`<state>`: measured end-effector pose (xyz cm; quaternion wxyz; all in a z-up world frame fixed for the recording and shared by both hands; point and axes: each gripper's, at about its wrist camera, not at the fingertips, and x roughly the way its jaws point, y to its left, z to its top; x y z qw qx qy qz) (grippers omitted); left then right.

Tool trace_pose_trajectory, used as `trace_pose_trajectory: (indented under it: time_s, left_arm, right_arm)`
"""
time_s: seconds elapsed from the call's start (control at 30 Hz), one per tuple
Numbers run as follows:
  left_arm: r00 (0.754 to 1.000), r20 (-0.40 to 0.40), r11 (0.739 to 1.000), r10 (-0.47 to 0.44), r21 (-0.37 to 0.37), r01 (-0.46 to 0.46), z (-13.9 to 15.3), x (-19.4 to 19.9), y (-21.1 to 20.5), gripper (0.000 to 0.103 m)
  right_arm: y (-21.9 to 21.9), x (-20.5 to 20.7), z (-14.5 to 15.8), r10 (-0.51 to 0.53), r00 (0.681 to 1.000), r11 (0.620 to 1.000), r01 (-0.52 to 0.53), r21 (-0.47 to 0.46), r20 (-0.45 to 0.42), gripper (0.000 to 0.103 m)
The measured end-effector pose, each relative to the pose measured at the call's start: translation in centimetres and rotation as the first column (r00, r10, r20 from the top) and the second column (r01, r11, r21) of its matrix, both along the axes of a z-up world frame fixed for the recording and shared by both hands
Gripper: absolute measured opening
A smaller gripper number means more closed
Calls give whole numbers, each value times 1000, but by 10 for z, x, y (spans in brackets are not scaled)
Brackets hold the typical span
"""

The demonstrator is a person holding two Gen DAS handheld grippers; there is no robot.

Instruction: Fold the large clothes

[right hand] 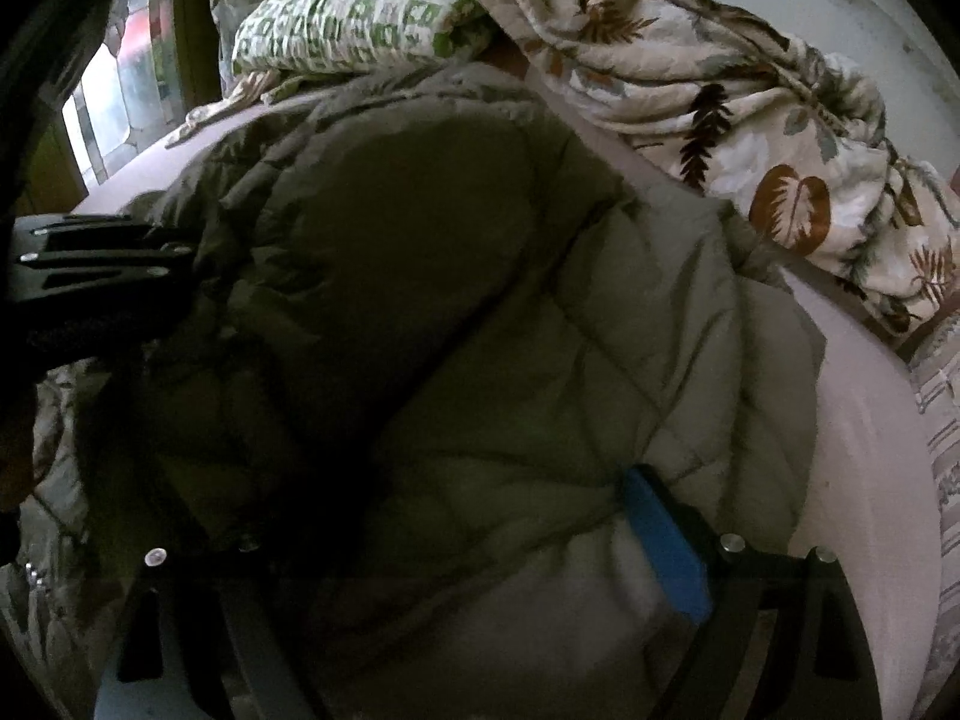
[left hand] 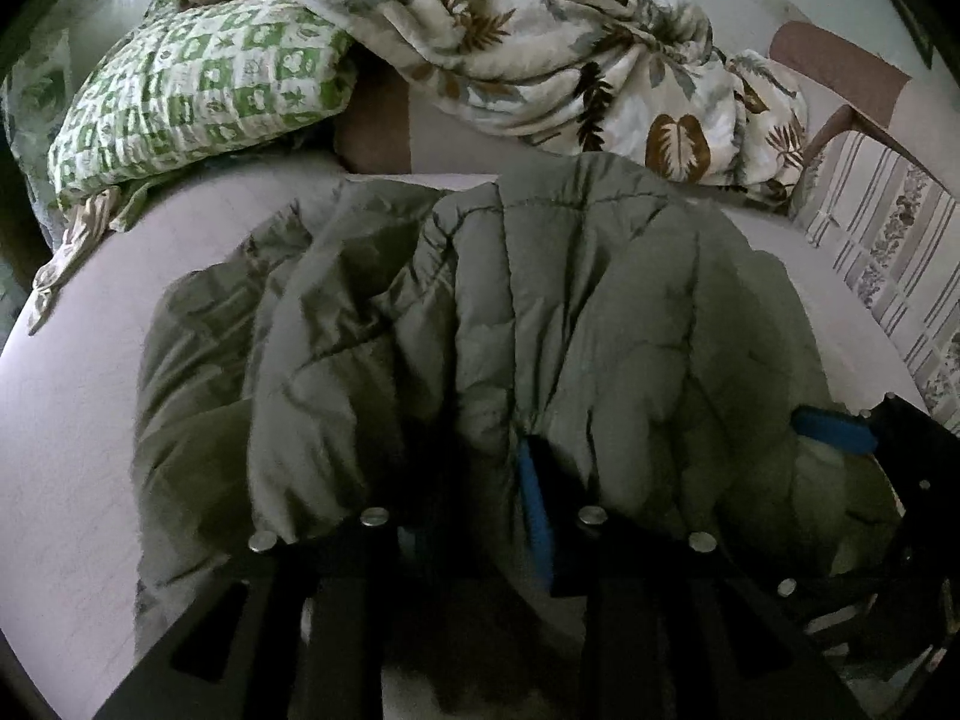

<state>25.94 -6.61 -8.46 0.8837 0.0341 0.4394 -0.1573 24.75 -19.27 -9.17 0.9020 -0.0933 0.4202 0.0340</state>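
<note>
While the quilted olive jacket (left hand: 480, 330) lies bunched mid-frame on the bed (left hand: 72, 420), the left claw (left hand: 474, 480) seems narrowly set with fabric between its fingers, and the right claw (right hand: 432, 540) stands wide around a thick fold.

Quilted jacket (left hand: 480, 312) on the bed (left hand: 66, 420) in front, pillow (left hand: 198, 96) behind it to the left, crumpled leaf-print sheet (left hand: 570, 66) behind to the right, striped cushion (left hand: 888, 252) at far right.
</note>
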Motion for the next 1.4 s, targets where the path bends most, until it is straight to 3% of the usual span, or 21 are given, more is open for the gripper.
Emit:
trace_pose_trajectory:
  time_s: [0.23,0.37,0.5,0.67,1.4]
  left_arm:
    - [999,42,999,-7,36,6,14,-18,4,47]
    - [998,57,999,-7,36,4,22,-33,9,51]
    - [996,87,997,25,66,-31,28,-51,14,73]
    - [991,124,992,56,104,-69,32,-72,21,76]
    - [982,154,991,105,60,-116,37,-145,54,78]
  right_arm:
    - [-8,-25,23,-27,998,999,25,44,52,93]
    - [-14,-47,33,-49,995,996,43,75,81,93]
    - [-24,-61,41,-80,992,990,67,127,97,93]
    - [-27,-82,45,-113,987,979,91,182,111,93]
    - [-21,-144,38,-143,984,966,116,233,105,94]
